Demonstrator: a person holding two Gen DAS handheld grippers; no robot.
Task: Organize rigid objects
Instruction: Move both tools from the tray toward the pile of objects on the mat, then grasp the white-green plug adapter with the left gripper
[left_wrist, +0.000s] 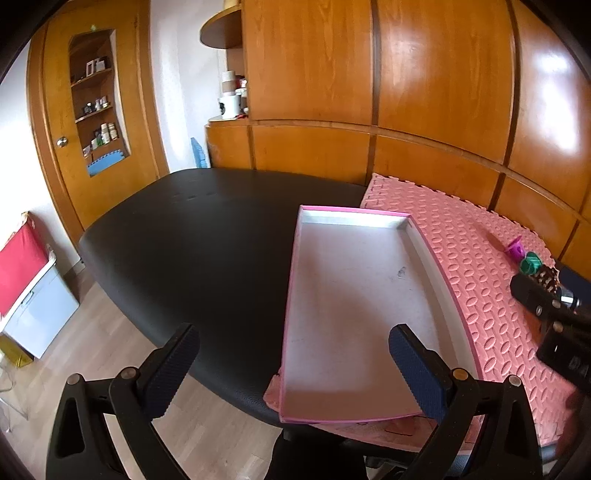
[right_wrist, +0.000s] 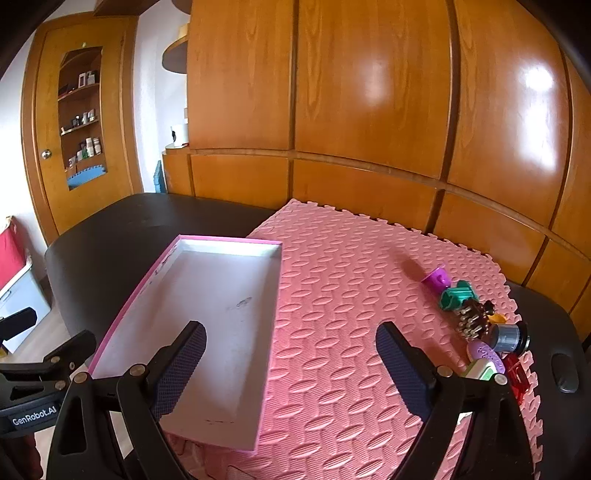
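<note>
While you held both tools above the near edge of the black table, your left gripper and right gripper each stood spread wide, grasping nothing. A shallow pink-rimmed box lay empty, partly on the pink foam mat. Small rigid objects sat clustered at the mat's right edge: a purple cup, a green piece, a grey cylinder.
</note>
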